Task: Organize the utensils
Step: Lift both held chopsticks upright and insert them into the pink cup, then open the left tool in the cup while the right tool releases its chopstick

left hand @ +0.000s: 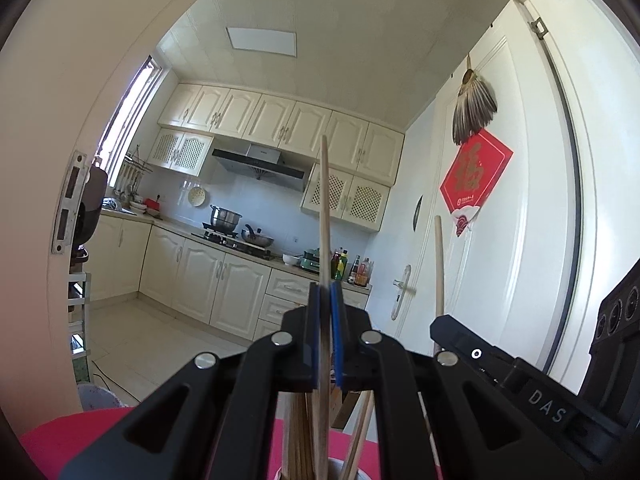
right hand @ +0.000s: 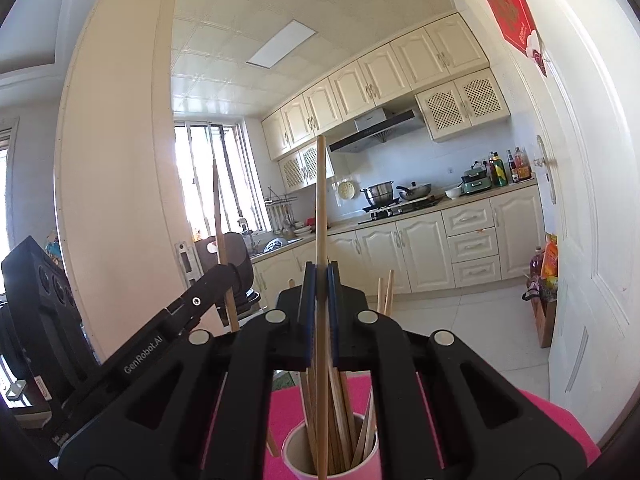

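Observation:
My left gripper (left hand: pixel 325 292) is shut on a single wooden chopstick (left hand: pixel 325 200) that stands upright between its blue pads. In the right wrist view my right gripper (right hand: pixel 320 276) is likewise shut on its own upright chopstick (right hand: pixel 320 200). Both grippers hang just above a pink-rimmed cup (right hand: pixel 290 446) holding several more chopsticks (right hand: pixel 340 408), which stands on a pink table mat (right hand: pixel 280 412). The other chopsticks (left hand: pixel 296 420) also show under the left gripper. Each view catches the other gripper: the right gripper (left hand: pixel 442 322) with its chopstick (left hand: pixel 439 260), and the left gripper (right hand: pixel 226 272) with its chopstick (right hand: pixel 218 208).
Beyond the table lies a kitchen with cream cabinets (right hand: pixel 420 248), a stove with pots (right hand: pixel 380 194) and a range hood (left hand: pixel 260 164). A white door (left hand: pixel 500 220) with a red paper sign stands at the right. A door frame (right hand: pixel 116 200) rises on the left.

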Demonstrator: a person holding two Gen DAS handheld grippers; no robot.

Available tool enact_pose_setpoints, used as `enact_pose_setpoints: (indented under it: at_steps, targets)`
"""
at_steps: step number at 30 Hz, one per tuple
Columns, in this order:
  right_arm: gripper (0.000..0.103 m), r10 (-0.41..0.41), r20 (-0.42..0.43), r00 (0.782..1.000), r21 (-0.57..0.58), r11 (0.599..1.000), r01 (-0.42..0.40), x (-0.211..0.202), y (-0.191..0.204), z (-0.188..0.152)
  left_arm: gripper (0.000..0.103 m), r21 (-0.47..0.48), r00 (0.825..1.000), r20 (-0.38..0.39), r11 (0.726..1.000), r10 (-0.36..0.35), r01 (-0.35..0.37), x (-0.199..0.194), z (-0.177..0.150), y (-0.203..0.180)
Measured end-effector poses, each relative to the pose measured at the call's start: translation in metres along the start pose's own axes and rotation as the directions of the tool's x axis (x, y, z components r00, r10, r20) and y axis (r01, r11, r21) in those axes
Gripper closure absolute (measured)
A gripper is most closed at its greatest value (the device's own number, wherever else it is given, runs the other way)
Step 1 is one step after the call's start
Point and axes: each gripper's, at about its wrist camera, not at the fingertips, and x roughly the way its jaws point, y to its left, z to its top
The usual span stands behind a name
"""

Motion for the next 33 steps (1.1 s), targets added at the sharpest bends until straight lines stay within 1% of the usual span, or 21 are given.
enact_pose_setpoints:
  at_steps: [2,5,10,12,14,18,21,24,26,27,29,31,33]
  targets:
    - [0.097,-0.009,0.01,1.0,0.002,1.0,0.009,0.003,-0.002,-0.002,0.097,0.005,1.0,0.0,1.0,0.009,-0.009,0.007,-0.005,0.0]
    - [0.097,-0.018,0.016,1.0,0.003,1.0,0.018,0.008,-0.003,-0.004,0.097,0.005,1.0,-0.022,1.0,0.01,-0.01,0.013,-0.015,0.003]
    - [0.097,-0.038,0.02,0.999,0.007,0.999,0.038,0.013,-0.005,-0.011,0.097,0.011,0.996,-0.088,1.0,0.008,-0.007,0.018,-0.033,0.005]
    - [0.097,-0.039,0.015,0.999,0.004,0.999,0.039,0.014,-0.004,-0.013,0.097,0.026,0.992,-0.13,1.0,0.003,0.001,0.019,-0.039,0.004]
    - [0.097,-0.042,0.005,0.999,-0.014,0.999,0.042,0.014,-0.002,-0.018,0.097,0.048,0.989,-0.147,0.999,0.005,0.002,0.014,-0.044,0.004]
    - [0.097,-0.045,-0.016,0.999,-0.02,0.999,0.045,0.012,-0.002,-0.023,0.097,0.031,0.981,-0.194,1.0,0.01,-0.004,0.007,-0.047,0.01]
    - [0.097,-0.045,-0.031,0.999,-0.035,0.998,0.044,0.004,-0.001,-0.026,0.097,0.014,0.972,-0.234,1.0,-0.001,0.004,-0.002,-0.048,0.011]
    - [0.097,-0.049,-0.046,0.998,-0.046,0.998,0.047,-0.006,0.0,-0.028,0.096,0.036,0.964,-0.264,0.999,0.024,-0.015,-0.01,-0.051,0.008]
    - [0.097,-0.057,-0.051,0.997,-0.054,0.997,0.054,-0.011,0.001,-0.03,0.087,0.04,0.961,-0.273,0.999,0.043,-0.033,-0.015,-0.053,0.009]
    - [0.097,-0.057,-0.054,0.997,-0.055,0.997,0.054,-0.014,0.001,-0.031,0.08,0.044,0.961,-0.27,0.998,0.059,-0.049,-0.018,-0.054,0.009]
    - [0.097,-0.06,-0.06,0.996,-0.063,0.996,0.056,-0.019,0.003,-0.034,0.078,0.059,0.965,-0.249,0.996,0.08,-0.067,-0.025,-0.055,0.01]
    - [0.097,-0.063,-0.07,0.996,-0.077,0.995,0.058,-0.022,0.006,-0.037,0.07,0.082,0.965,-0.239,0.993,0.108,-0.09,-0.031,-0.055,0.01]
    - [0.097,-0.066,-0.076,0.995,-0.086,0.994,0.06,-0.025,0.007,-0.04,0.07,0.101,0.963,-0.239,0.99,0.124,-0.102,-0.034,-0.053,0.01]
